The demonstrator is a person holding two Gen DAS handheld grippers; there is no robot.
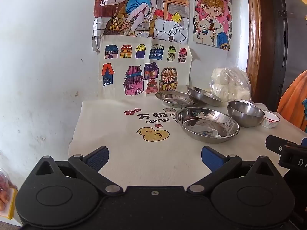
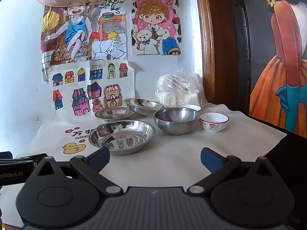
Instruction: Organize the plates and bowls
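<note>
- Blue-padded fingers of the left gripper stand spread wide with nothing between them, low over the cream cloth that covers the table.
- Equally wide and empty, the right gripper hovers just short of the nearest steel plate, whose front rim sits close to the gripper's left finger without touching it.
- From the left wrist view, that same plate lies ahead and to the right of both fingers, well clear of them.
- Two more steel plates sit behind it: one near the wall drawings, another to its right, tilted with one edge resting on the first.
- Right of the nearest plate stands a deep steel bowl, and beside that a small white ceramic bowl with a red rim line.
- Another white bowl peeks out behind the steel bowl, mostly hidden.
- Behind the dishes a clear plastic bag of white buns leans near the wall.
- A yellow duck print marks the cloth left of the nearest plate.
- Coloured children's drawings hang on the white wall, and a brown wooden frame rises at the right.
</note>
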